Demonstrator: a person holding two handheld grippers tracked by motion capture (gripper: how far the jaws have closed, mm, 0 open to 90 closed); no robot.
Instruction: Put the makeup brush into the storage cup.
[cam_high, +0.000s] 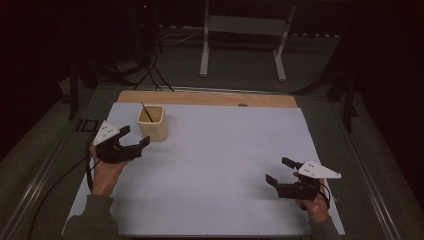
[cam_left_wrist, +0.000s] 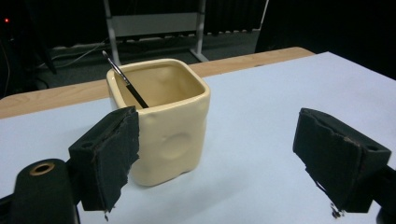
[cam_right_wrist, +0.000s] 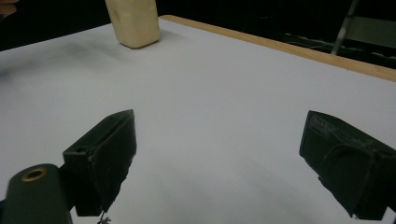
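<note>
- Work in hand: the left gripper (cam_high: 134, 136) approaches the cream cup (cam_high: 152, 122), which stands on the white table cover (cam_high: 225, 165) near its far left corner.
- Cup condition: upright, square-mouthed, with dimpled walls. A thin dark brush (cam_left_wrist: 125, 80) leans inside it, its tip rising above the rim at the far left corner.
- Left gripper jaws: spread wide, nothing between the pads. In the left gripper view the left pad (cam_left_wrist: 109, 156) overlaps the cup's near left corner, but contact cannot be confirmed; the right pad (cam_left_wrist: 338, 161) stands well clear over bare cover.
- Alignment: the cup (cam_left_wrist: 161, 119) sits left of the gap between the jaws, not centred in it.
- Right gripper (cam_high: 282, 172): jaws apart and empty, held above the near right part of the cover, well apart from the cup.
- Progress, as judged: early stage. No grasp is made; the cup rests on the cover and the brush remains inside.
- Remaining, as judged: centre the jaws on the cup or the brush, close, then carry out the handling.
</note>
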